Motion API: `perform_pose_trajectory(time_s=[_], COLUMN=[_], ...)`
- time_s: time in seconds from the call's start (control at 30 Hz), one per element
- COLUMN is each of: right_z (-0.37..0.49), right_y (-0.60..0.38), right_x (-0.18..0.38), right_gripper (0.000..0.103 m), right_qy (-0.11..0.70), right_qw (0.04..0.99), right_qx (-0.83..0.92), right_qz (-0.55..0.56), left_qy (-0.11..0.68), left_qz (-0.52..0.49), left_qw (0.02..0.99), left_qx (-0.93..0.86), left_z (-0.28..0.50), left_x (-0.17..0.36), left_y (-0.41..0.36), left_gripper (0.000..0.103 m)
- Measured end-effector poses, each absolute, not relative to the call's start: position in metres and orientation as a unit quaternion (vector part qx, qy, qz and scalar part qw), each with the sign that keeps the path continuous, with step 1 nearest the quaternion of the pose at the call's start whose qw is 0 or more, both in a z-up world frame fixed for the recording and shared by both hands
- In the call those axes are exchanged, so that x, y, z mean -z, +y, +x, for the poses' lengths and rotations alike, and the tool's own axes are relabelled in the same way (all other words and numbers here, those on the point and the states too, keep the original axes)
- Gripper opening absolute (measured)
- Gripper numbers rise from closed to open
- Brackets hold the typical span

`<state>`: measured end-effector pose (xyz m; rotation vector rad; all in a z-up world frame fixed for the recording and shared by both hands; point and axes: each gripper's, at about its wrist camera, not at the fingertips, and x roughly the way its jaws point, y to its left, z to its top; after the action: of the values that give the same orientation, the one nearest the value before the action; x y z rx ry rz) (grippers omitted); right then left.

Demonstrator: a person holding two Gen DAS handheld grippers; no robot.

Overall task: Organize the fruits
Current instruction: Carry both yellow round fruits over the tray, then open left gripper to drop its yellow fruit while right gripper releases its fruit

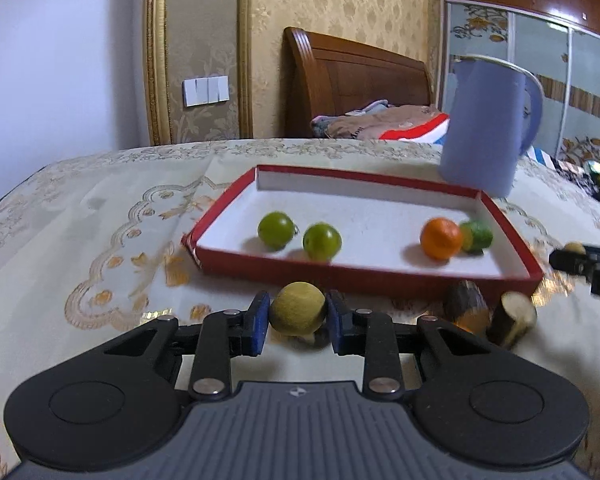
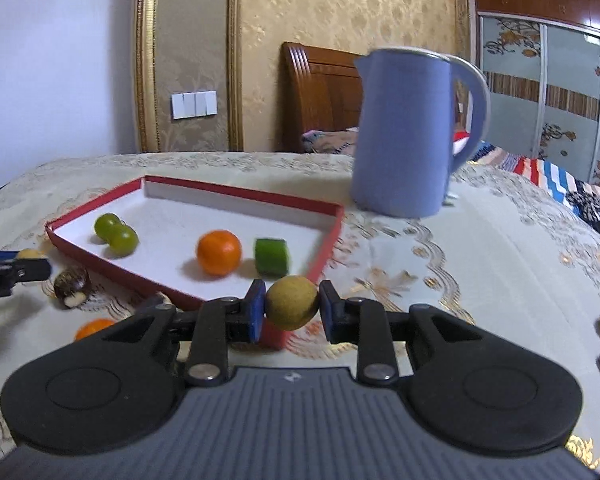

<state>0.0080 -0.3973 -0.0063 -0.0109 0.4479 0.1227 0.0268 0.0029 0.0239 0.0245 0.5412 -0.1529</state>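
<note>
left tool (image 1: 298, 318) clamps yellow fruit (image 1: 297, 308) | right tool (image 2: 292, 306) clamps another yellow fruit (image 2: 292, 302) | risk: round fruit may slip or catch the red tray (image 1: 340, 276) near wall

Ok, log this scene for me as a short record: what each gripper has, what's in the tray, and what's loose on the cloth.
left gripper: shut on a yellow-green fruit
right gripper: shut on a second yellow-green fruit
tray: red, white inside, on the tablecloth
in tray: two green fruits, orange, green chunk
outside tray: brown pieces by its near wall
behind tray: blue kettle
</note>
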Motion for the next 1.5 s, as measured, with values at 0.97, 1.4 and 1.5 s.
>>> perform_pose_trajectory(time_s=[0.97, 1.4, 1.5], right_z=[0.109, 0.113, 0.11], right_y=[-0.348, -0.35, -0.349], right_x=[0.036, 0.038, 0.038], right_gripper=[0.027, 0.03, 0.033], right_qy=[0.303, 0.298, 0.293], right_qw=[0.953, 0.955, 0.956], right_qx=[-0.019, -0.013, -0.012], right_qz=[-0.023, -0.011, -0.011], left_qy=[0.309, 0.293, 0.291], left_qz=[0.025, 0.035, 0.033], left_qw=[0.949, 0.954, 0.954], left_qx=[0.055, 0.057, 0.059], left_z=[0.12, 0.116, 0.116], left_x=[-0.007, -0.003, -0.003], left_y=[-0.035, -0.037, -0.036], left_gripper=[0.029, 0.03, 0.03])
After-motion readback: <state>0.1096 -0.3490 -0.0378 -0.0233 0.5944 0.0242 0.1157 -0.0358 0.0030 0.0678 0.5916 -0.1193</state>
